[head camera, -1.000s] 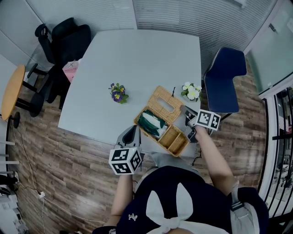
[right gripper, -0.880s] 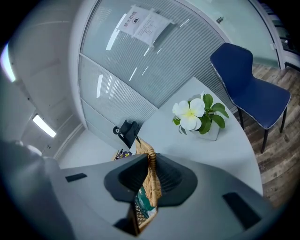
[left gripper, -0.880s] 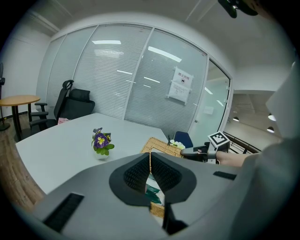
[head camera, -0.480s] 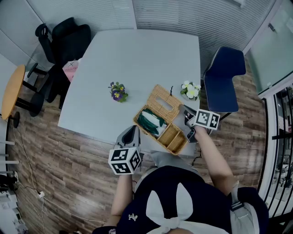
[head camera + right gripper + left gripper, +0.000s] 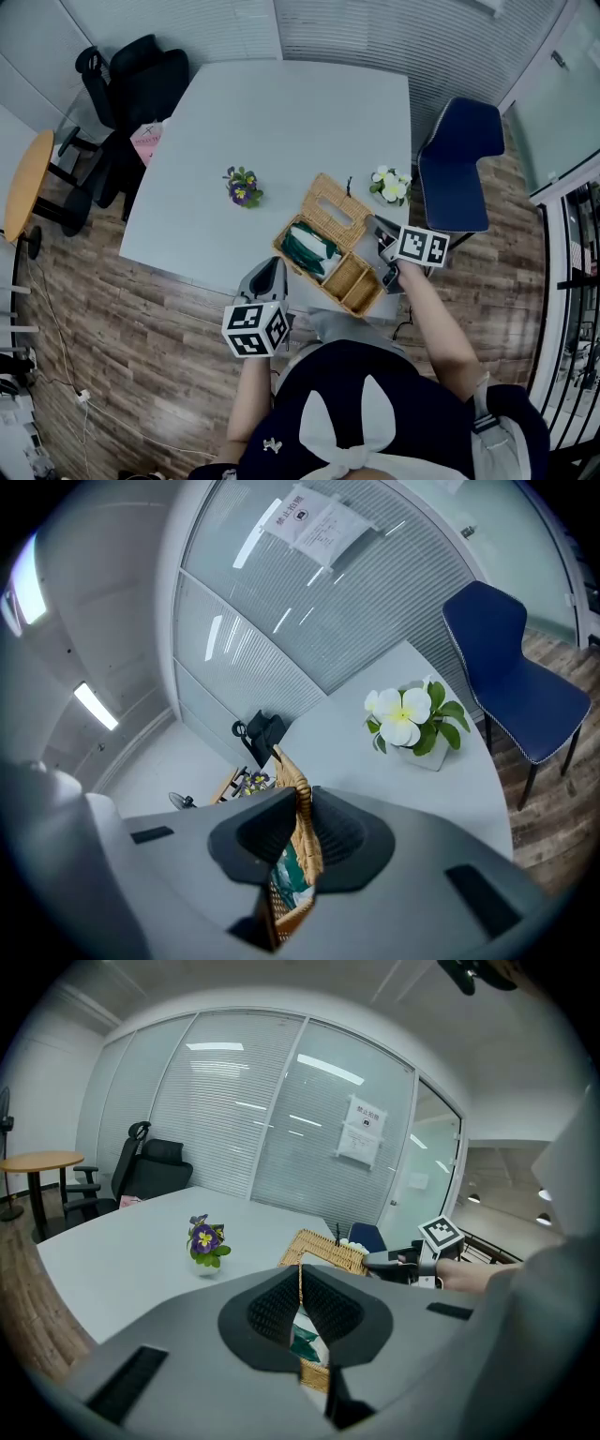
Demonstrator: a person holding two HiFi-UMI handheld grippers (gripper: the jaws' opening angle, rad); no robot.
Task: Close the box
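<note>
- The wicker box point(image 5: 361, 292) sat open at the 5 o'clock corner of the grey table point(image 5: 281, 122).
- It was honey-coloured weave; its lid point(image 5: 336, 211), with a rectangular slot, lay flipped back toward 1 o'clock.
- Inside, a green packet point(image 5: 309, 248) filled the larger section, with two small compartments at the 5 o'clock end.
- The left gripper point(image 5: 300, 1299) was pinched narrow on the box's thin rim at its 8 o'clock side.
- The right gripper point(image 5: 298, 834) was clamped on the woven wall at the 3 o'clock side.
- A purple flower pot point(image 5: 243, 187) stood at 10 o'clock from the box, a white flower pot point(image 5: 391, 186) at 2 o'clock.
</note>
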